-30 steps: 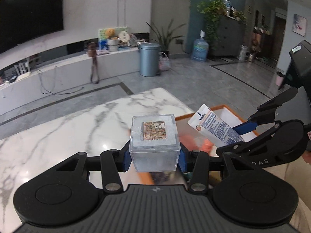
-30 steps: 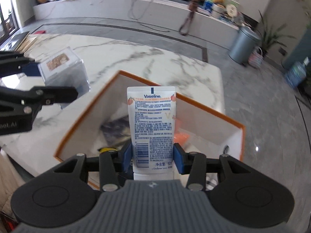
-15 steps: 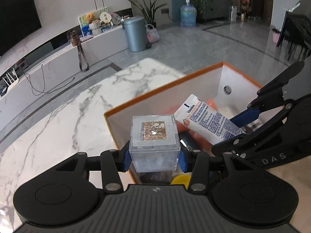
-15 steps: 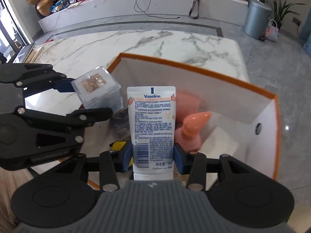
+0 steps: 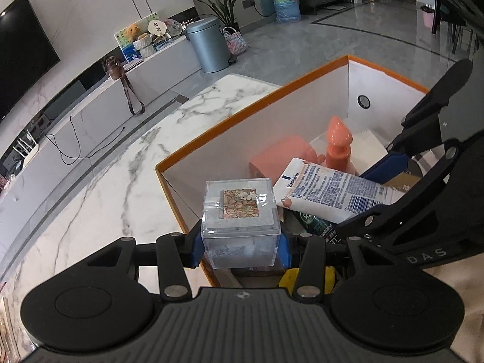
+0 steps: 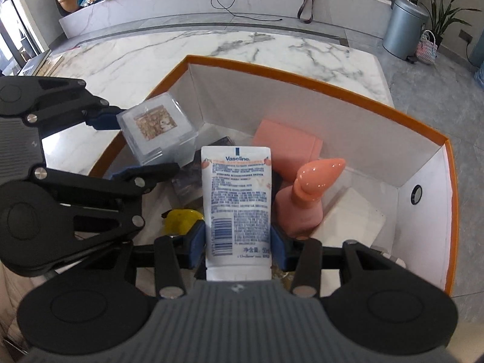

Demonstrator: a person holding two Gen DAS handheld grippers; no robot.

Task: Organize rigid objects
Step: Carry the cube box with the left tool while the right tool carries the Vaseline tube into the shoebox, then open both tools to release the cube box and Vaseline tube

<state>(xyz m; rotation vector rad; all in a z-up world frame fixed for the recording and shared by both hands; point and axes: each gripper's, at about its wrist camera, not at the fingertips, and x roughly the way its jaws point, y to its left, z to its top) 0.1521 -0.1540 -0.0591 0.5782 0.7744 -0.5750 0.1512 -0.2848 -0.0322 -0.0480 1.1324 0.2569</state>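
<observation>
My left gripper [image 5: 240, 246] is shut on a clear plastic cube box [image 5: 239, 211] with a patterned picture on top, held over the near left corner of the orange-rimmed white box [image 5: 257, 103]. It also shows in the right wrist view [image 6: 157, 130]. My right gripper [image 6: 239, 248] is shut on a white Vaseline tube [image 6: 237, 199], held above the box's inside; the tube also shows in the left wrist view [image 5: 329, 193]. The two held things are side by side, close together.
Inside the box [image 6: 348, 90] lie a peach bottle with a pointed cap [image 6: 308, 193], a peach block [image 6: 284, 148], a white block [image 6: 348, 214], a dark packet [image 6: 187, 181] and a yellow item [image 6: 178, 220]. The box stands on a white marble table [image 6: 211, 48].
Both grippers have moved forward and down over the box with their loads. The cube box and the tube are now lower, above the box's contents.
</observation>
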